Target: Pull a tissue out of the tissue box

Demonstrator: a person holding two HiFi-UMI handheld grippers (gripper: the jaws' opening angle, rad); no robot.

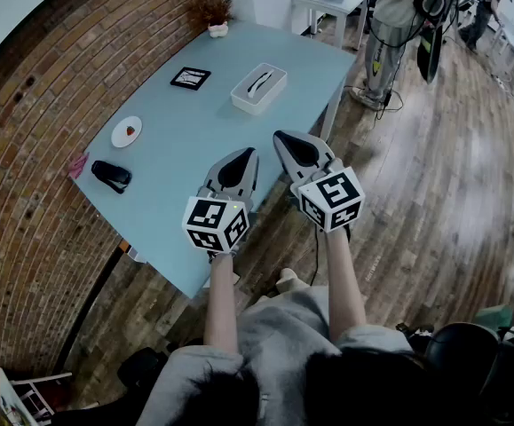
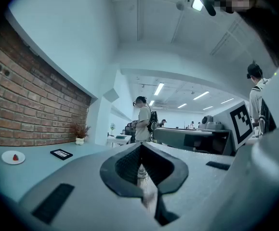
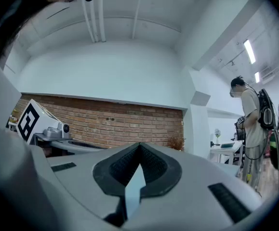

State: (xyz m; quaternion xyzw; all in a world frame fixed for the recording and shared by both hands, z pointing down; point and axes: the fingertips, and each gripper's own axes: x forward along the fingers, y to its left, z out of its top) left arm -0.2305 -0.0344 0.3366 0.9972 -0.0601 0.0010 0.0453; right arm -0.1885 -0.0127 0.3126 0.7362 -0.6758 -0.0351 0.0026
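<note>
1. Step, as we judge it: pre-approach. Nothing is grasped and the tissue pull hasn't begun.
2. Left claw (image 1: 249,153): in the left gripper view (image 2: 140,146) its tips meet, with only the hollow between the pads behind them. It's closed on nothing.
3. Right claw (image 1: 280,137): same story in the right gripper view (image 3: 139,145), tips together and empty.
4. In the head view both claws are held side by side above the near edge of the table (image 1: 172,229), pointing towards the far end. Both are well apart from the target.
5. The tissue box (image 1: 258,88) sits on the far half of the table, near its right edge. A black-framed card (image 1: 190,78) lies just to its left and a potted plant (image 1: 217,23) stands beyond it at the far corner.
6. Look of the box: pale, low and rectangular, set at an angle to the table edge, with a dark curved slot along the top. It's too small for us to tell whether a tissue pokes out.
7. Neither gripper view shows the box.
8. Next move, our call:
   - Reach one claw forward over the slot.
   - Open that claw and come down on the slot centre.
   - Pinch the tissue only, then lift straight up.
   - The other claw may need to hold the box down, since a light box could lift along with the tissue.
</note>
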